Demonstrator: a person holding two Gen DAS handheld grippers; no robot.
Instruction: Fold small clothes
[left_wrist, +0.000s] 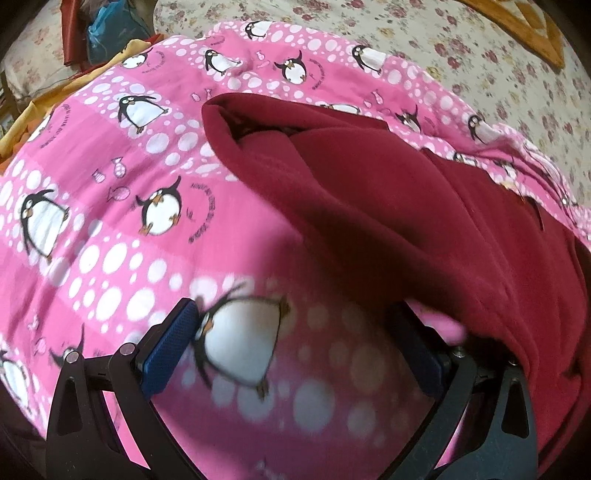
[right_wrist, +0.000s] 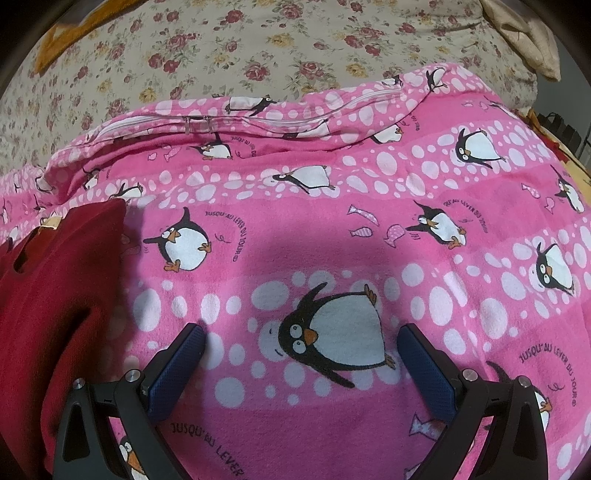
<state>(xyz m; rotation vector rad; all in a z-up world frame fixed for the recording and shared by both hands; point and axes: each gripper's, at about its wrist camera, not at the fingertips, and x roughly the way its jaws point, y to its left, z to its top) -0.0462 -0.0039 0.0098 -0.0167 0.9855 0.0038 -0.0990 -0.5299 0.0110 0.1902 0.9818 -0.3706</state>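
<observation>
Maroon fleece garment lies on the pink penguin blanket; left tongs and right tongs gape, empty.

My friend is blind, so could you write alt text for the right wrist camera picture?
The open right gripper hovers, holding nothing, over a pink penguin-print blanket. A dark red garment lies on the blanket at the left edge, and a floral bedsheet shows beyond.

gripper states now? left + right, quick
Left gripper: open, holding nothing; dark red garment drapes over its right finger.
Right gripper: open, empty, over the pink penguin blanket.
</observation>
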